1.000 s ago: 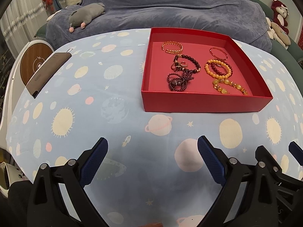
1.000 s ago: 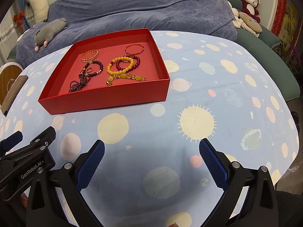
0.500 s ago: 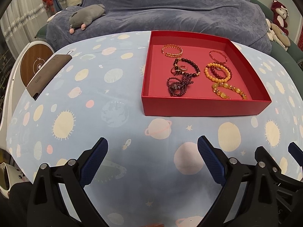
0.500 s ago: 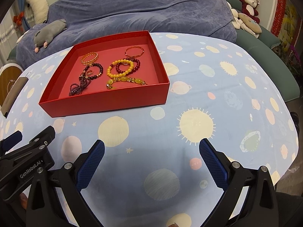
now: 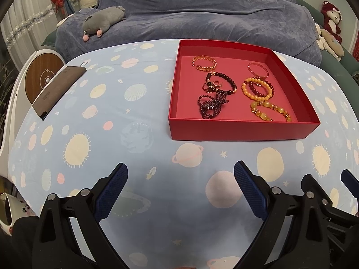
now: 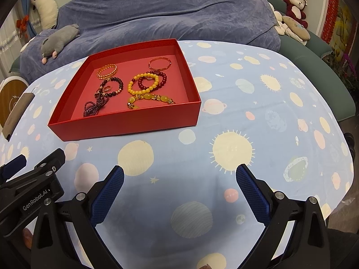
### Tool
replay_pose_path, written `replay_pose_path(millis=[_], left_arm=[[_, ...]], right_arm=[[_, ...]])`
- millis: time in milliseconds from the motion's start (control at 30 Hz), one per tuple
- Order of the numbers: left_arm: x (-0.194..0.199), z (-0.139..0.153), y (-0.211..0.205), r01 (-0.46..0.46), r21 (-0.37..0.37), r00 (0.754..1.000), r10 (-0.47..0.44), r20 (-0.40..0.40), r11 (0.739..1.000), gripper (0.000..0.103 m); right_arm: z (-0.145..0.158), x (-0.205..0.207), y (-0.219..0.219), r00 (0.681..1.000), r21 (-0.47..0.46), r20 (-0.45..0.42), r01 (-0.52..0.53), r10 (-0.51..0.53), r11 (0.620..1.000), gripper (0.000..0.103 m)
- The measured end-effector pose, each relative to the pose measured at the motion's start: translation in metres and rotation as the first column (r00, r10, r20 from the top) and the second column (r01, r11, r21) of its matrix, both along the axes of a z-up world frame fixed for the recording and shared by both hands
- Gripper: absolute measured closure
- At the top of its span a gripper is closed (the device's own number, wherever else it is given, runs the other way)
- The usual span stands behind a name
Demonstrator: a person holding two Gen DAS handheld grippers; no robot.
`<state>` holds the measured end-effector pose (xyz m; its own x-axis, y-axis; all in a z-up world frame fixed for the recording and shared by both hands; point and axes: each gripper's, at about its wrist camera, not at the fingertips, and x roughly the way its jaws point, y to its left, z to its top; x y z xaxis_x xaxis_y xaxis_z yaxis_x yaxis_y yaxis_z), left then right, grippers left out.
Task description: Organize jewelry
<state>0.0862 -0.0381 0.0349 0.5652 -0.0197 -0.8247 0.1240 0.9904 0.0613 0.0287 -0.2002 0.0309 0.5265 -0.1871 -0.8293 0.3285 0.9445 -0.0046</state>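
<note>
A shallow red box (image 5: pixel 244 130) (image 6: pixel 125 125) sits on the space-print tablecloth. Inside lie several bracelets: a gold chain one (image 5: pixel 204 63) (image 6: pixel 107 71), a thin red bangle (image 5: pixel 258 70) (image 6: pixel 159 63), a dark bead bracelet with small rings (image 5: pixel 221 83) (image 6: pixel 112 87), a tangled dark bead strand (image 5: pixel 211 106) (image 6: pixel 93 108), an orange bead bracelet (image 5: pixel 255 88) (image 6: pixel 143 83) over a dark red one, and an amber stone bracelet (image 5: pixel 269 112) (image 6: pixel 150 99). My left gripper (image 5: pixel 180 179) and right gripper (image 6: pixel 179 179) are open and empty, side by side in front of the box.
A brown phone-like case (image 5: pixel 59 92) lies at the table's left edge beside a round wooden charger (image 5: pixel 42 78). A blue-covered sofa (image 5: pixel 190 15) with a grey plush (image 5: pixel 102 21) stands behind the table. Stuffed toys (image 6: pixel 294 2) sit at the right.
Both grippers have drawn back slightly and risen, so the box appears a little farther away. Nothing in the box has moved.
</note>
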Motion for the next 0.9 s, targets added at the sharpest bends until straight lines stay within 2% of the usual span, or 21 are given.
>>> replay_pose_path(millis=[900], left_arm=[[0.0002, 0.0022, 0.004, -0.01, -0.007, 1.0, 0.01, 0.001, 1.0, 0.012]], right_arm=[[0.0019, 0.0009, 0.0016, 1.0, 0.001, 0.002, 0.0, 0.0, 1.0, 0.007]])
